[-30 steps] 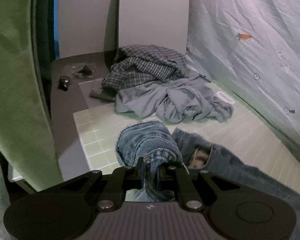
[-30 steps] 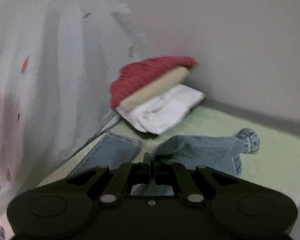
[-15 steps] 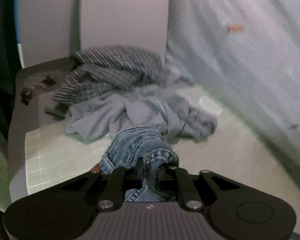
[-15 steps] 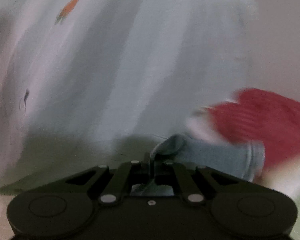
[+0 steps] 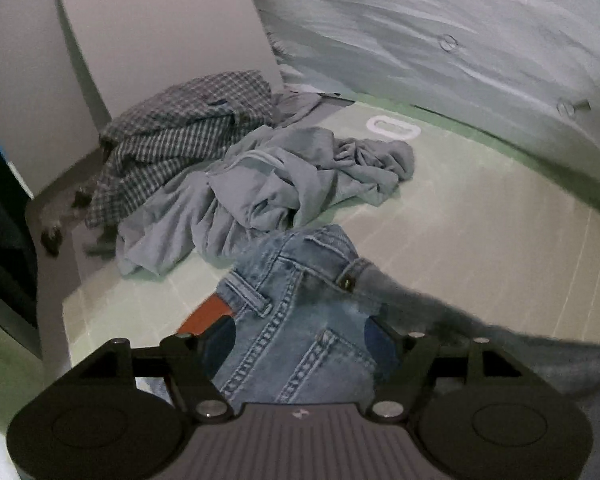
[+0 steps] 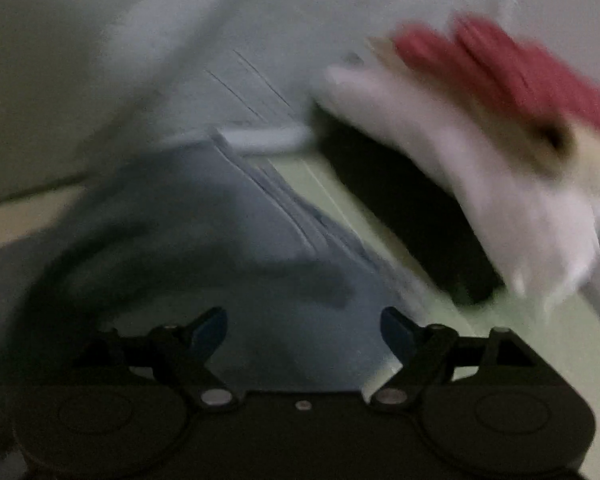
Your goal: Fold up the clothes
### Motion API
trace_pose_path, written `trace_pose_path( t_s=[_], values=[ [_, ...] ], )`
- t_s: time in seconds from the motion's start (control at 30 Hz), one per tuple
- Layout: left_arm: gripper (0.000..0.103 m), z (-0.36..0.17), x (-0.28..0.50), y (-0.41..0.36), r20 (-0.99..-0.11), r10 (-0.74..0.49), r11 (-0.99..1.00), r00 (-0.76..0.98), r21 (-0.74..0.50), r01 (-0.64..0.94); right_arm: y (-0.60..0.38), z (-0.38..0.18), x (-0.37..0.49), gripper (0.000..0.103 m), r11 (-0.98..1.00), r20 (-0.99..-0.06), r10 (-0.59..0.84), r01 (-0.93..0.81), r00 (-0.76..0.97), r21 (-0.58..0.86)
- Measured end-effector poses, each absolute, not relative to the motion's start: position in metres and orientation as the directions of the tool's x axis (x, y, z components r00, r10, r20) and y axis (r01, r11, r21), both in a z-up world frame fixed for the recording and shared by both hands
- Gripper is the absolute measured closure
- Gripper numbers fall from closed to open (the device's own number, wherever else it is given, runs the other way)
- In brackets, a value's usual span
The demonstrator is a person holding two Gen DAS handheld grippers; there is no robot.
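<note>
left gripper [image 5: 300,340]: jaws just spread, jeans [image 5: 296,312] lay between, unpinched | right gripper [image 6: 302,332]: jaws just spread, nothing clamped

One pair of jeans [image 5: 300,320], one checked shirt [image 5: 180,132] and one grey-blue garment [image 5: 268,184] show. One stack of three folded garments [image 6: 480,128] shows.

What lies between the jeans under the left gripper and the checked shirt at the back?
In the left wrist view, a crumpled grey-blue garment lies between the jeans and the checked shirt, overlapping the shirt's edge.
</note>
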State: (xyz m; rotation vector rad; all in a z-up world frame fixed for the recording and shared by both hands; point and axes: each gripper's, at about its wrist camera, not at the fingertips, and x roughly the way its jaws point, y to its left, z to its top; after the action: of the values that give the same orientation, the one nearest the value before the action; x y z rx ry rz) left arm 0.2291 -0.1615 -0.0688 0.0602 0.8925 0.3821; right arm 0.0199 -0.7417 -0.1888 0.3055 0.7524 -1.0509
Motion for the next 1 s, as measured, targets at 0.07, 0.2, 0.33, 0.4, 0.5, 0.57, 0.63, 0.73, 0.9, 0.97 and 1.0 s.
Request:
trace_pose_path(
  t_s=[0.07, 0.2, 0.33, 0.4, 0.5, 0.57, 0.63, 0.73, 0.9, 0.97, 1.0],
  values=[
    [0.030, -0.067, 0.229, -0.165, -0.750, 0.345, 0.932, 0.564, 0.205, -0.298, -0.748, -0.197, 0.011, 0.018, 0.453, -0.699, -0.669, 0.885, 0.253, -0.112],
    [0.030, -0.062, 0.230, -0.174, -0.756, 0.314, 0.942, 0.575, 0.171, -0.289, -0.767, -0.206, 0.011, 0.015, 0.420, -0.707, -0.658, 0.906, 0.261, -0.057],
    [0.029, -0.055, 0.224, -0.191, -0.746, 0.286, 0.955, 0.602, 0.175, -0.239, -0.775, -0.206, 0.016, 0.044, 0.458, -0.699, -0.620, 0.888, 0.356, 0.046],
    [0.029, -0.054, 0.218, -0.197, -0.755, 0.259, 0.964, 0.603, 0.159, -0.215, -0.775, -0.204, 0.018, 0.090, 0.502, -0.688, -0.605, 0.863, 0.400, 0.060],
    [0.029, -0.052, 0.209, -0.207, -0.767, 0.216, 0.975, 0.604, 0.133, -0.179, -0.771, -0.202, 0.011, 0.091, 0.515, -0.694, -0.584, 0.853, 0.420, 0.083],
    [0.029, -0.049, 0.199, -0.213, -0.769, 0.175, 0.984, 0.615, 0.110, -0.142, -0.763, -0.198, -0.002, 0.091, 0.507, -0.696, -0.584, 0.857, 0.419, 0.091],
    [0.029, -0.047, 0.189, -0.220, -0.768, 0.134, 0.991, 0.626, 0.095, -0.096, -0.750, -0.195, -0.027, 0.091, 0.486, -0.696, -0.588, 0.868, 0.412, 0.103],
    [0.029, -0.047, 0.172, -0.227, -0.767, 0.092, 0.995, 0.635, 0.085, -0.042, -0.723, -0.191, -0.075, 0.092, 0.456, -0.701, -0.602, 0.885, 0.384, 0.094],
    [0.029, -0.058, 0.143, -0.236, -0.791, 0.013, 0.997, 0.612, 0.054, 0.048, -0.690, -0.188, -0.153, 0.092, 0.425, -0.693, -0.653, 0.905, 0.304, -0.003],
    [0.029, -0.067, 0.132, -0.243, -0.807, -0.006, 0.992, 0.590, 0.068, 0.103, -0.683, -0.186, -0.180, 0.092, 0.394, -0.690, -0.672, 0.919, 0.268, -0.027],
    [0.029, -0.072, 0.126, -0.247, -0.816, -0.014, 0.989, 0.578, 0.075, 0.129, -0.681, -0.186, -0.191, 0.092, 0.376, -0.693, -0.677, 0.926, 0.248, -0.035]
  ],
)
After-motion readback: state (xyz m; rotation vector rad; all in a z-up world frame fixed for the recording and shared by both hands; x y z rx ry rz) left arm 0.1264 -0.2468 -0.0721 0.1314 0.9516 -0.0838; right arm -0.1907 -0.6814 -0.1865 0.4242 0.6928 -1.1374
